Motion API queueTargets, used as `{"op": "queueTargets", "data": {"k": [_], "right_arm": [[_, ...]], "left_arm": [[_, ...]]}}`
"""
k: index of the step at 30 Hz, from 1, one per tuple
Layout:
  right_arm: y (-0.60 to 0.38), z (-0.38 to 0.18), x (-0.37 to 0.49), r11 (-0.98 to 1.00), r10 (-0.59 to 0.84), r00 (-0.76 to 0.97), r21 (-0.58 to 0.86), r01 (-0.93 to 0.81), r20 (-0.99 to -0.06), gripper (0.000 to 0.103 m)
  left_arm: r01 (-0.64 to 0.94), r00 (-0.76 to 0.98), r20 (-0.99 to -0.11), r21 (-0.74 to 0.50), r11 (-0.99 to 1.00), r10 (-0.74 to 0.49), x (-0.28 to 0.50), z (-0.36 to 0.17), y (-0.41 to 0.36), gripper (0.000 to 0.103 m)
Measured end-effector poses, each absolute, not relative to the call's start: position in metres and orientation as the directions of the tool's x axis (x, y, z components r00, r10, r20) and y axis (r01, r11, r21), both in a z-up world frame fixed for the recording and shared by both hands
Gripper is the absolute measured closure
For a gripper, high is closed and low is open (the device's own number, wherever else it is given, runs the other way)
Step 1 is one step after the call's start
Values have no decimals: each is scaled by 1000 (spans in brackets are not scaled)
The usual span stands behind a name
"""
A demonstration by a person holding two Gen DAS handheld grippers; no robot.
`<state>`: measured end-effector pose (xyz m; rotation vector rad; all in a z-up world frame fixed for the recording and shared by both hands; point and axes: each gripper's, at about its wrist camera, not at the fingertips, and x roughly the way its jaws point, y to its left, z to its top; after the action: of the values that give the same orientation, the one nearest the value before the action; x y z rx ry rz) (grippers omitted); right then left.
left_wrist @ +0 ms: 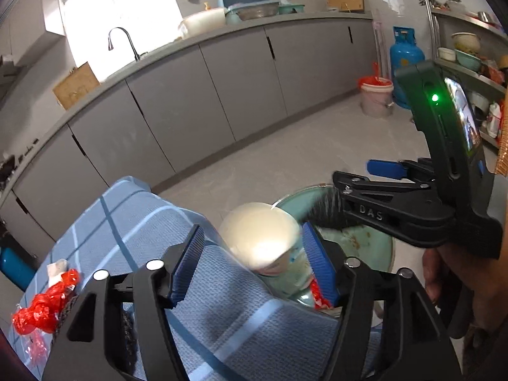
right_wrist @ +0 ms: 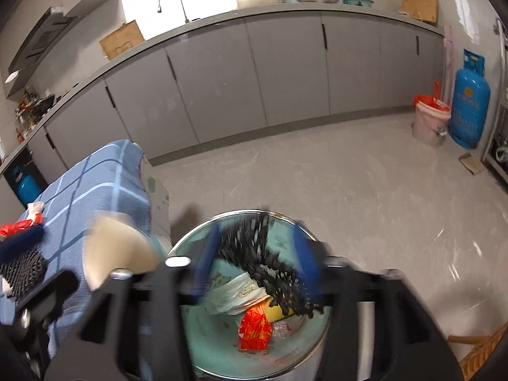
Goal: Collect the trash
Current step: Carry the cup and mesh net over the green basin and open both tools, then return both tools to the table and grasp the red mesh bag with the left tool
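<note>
Now left claw (left_wrist: 254, 250) wide around paper cup (left_wrist: 260, 238); right claw (right_wrist: 254, 260) wide, black cord (right_wrist: 270, 254) between.

Cup (left_wrist: 260, 238): white paper, tilted, at the bin's edge.
Mesh (right_wrist: 273, 263): black, crumpled, over the bin.
Bin (right_wrist: 203, 333): teal, open; holds white wrapper (right_wrist: 236, 293), red wrapper (right_wrist: 255, 331).
Red plastic (left_wrist: 44, 304): crumpled, on desk.

Paper cup (left_wrist: 258, 238) motion-blurred, lower part hidden behind blue finger pad (left_wrist: 317, 263). Black cord (right_wrist: 270, 254) smeared by motion, ends indistinct. Bin (right_wrist: 222, 343) cut off at 6 o'clock by gripper body. Red wrapper (left_wrist: 319, 295) mostly hidden at 4 o'clock of cup. Shelf items (left_wrist: 470, 54) too small to identify.
</note>
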<state>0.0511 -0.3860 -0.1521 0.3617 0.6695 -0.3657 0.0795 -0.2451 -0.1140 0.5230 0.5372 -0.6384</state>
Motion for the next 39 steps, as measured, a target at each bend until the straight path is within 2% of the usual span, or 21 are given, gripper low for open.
{"op": "queueTargets", "data": {"k": [3,8,11,15,26,31,39], "right_arm": [[-388,-155,50,870,-217,717,202,450,-662,49],[-387,-150,45,868,-225,720,200,454,-657,49],[-384,-143,43,872,-226,724,196,449,-652,47],[-375,-133,40,879,-220,741,200,432,-634,41],[-324,-113,50,924,-149,769,190,332,-621,41],[-293,-106,60,945,-105,779,181,271,-619,40],[-240,-98,73,971,-30,786,167,168,-618,39]], "left_arm": [[667,680,-610,285,688,-407,79,-113,-240,39],[626,716,-591,305,717,-373,83,-104,-226,33],[585,748,-571,324,744,-339,86,-96,-214,25],[541,774,-550,319,778,-313,88,-84,-194,24],[423,836,-496,311,851,-234,85,-53,-133,21],[335,868,-472,323,885,-156,85,-46,-93,17],[180,867,-498,310,934,-2,99,-49,-19,16]]}}
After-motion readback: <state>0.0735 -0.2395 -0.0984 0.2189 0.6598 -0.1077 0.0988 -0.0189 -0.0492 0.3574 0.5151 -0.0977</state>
